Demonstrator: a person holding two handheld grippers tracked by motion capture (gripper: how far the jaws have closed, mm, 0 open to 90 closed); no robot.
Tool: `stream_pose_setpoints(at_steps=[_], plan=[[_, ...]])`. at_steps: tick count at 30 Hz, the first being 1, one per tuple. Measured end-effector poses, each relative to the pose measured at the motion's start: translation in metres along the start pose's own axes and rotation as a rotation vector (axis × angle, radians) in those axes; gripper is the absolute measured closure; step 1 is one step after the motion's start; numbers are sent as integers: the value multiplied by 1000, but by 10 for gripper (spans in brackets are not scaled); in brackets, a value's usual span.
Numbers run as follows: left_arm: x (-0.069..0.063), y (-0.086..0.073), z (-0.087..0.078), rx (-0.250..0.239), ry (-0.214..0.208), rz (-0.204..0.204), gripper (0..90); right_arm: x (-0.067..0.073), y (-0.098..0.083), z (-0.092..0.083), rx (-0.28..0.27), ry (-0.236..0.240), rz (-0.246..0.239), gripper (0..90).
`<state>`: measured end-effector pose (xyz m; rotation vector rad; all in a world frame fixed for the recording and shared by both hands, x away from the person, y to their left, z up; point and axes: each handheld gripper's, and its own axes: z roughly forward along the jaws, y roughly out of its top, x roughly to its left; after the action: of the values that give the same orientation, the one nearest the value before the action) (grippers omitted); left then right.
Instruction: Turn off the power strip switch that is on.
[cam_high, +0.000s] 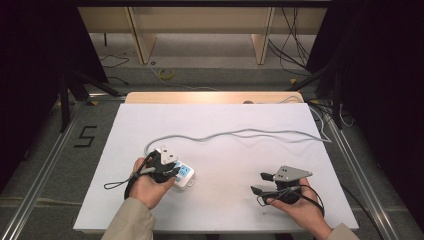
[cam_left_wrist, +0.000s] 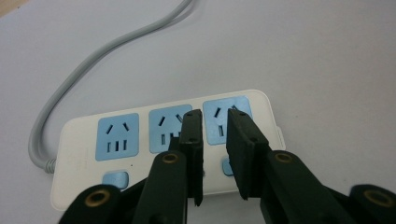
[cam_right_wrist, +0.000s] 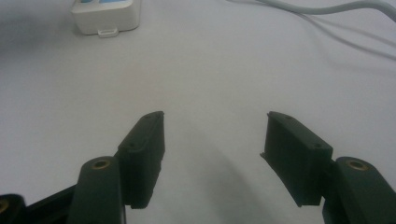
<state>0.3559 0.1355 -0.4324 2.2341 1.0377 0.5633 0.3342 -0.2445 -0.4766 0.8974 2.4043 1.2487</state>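
White power strip (cam_left_wrist: 159, 149) with three blue socket faces lies on the left half of the surface (cam_high: 225, 125), its grey cable (cam_high: 250, 134) looping off its far end and running across to the right edge. Left gripper (cam_left_wrist: 215, 154) hangs directly over the strip, its fingers (cam_left_wrist: 192, 140) drawn nearly together with a narrow gap, nothing between them, tips above the boundary of the middle and end sockets; whether they touch the casing cannot be told. Likely step: pressing or steadying the strip, perhaps working one of the small blue switches (cam_left_wrist: 115, 178) below the sockets. To do it well, come straight down, keep the tips off the socket slots, and push gently so the light casing does not skid. Right gripper (cam_high: 272, 184) rests well apart at the near right, fingers (cam_right_wrist: 142, 154) wide apart and empty, pointed toward the strip's end; it could brace that end if the strip slides. Surface is a plain white sheet over a wooden top, otherwise bare. Beyond: grey floor, loose cables, wooden furniture legs, dark curtains either side, a "5" marked on the floor (cam_high: 86, 136) at left.
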Motion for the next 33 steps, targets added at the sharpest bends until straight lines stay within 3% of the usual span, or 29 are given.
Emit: stream_pose_setpoints(at_steps=[13, 33], plan=[[4, -8, -4, -63, -30, 49, 611, 0, 0, -1, -1, -1, 1, 389], [16, -27, -11, -114, -69, 33, 482, -1, 0, -4, -8, -2, 4, 389]])
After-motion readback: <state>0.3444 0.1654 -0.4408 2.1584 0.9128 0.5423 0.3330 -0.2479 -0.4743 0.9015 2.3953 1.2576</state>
